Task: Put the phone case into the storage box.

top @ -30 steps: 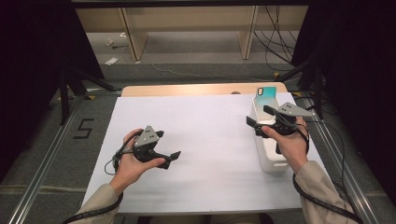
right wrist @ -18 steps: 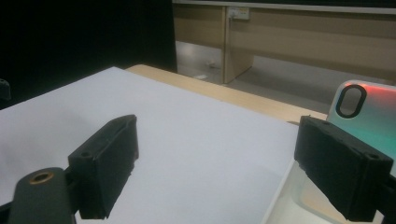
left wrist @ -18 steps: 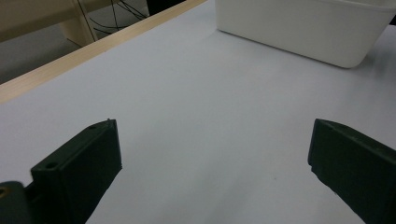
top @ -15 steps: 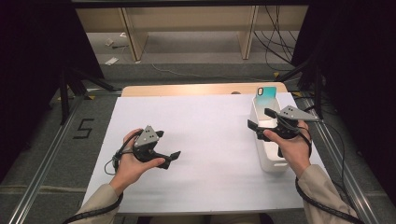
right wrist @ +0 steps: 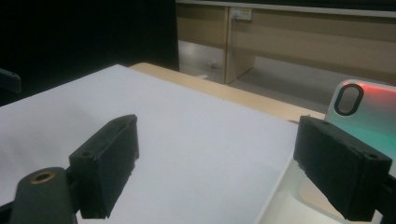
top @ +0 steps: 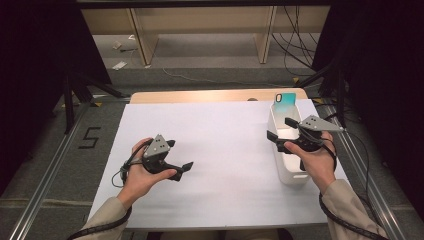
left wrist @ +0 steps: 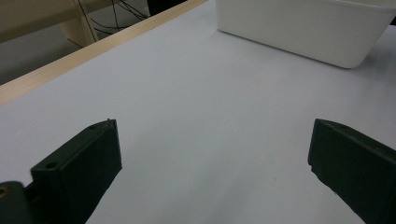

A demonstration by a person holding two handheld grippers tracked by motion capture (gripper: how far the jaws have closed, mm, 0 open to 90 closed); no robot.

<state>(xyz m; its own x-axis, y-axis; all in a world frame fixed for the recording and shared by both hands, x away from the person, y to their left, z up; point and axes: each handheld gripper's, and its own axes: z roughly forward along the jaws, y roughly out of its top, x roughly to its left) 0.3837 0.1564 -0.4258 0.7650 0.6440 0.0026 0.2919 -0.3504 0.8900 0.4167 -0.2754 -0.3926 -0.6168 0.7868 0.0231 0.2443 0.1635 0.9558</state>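
A white sheet covers my table, dark curtains on both sides. My right gripper (top: pixel 282 131) hovers with jaws apart and empty over the near part of the white bin (top: pixel 288 172); the phone case (top: pixel 285 103) leans at the bin's far end, just ahead. Coming in crooked, I could tip the case or shove the bin. My left gripper (top: pixel 181 165) rests open, well apart. A "5" (top: pixel 89 137) marks the floor beyond it.

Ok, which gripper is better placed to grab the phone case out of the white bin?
Right. The right gripper hovers open over the white bin, near the phone case standing at its far end. The left gripper rests across the table, far from it.
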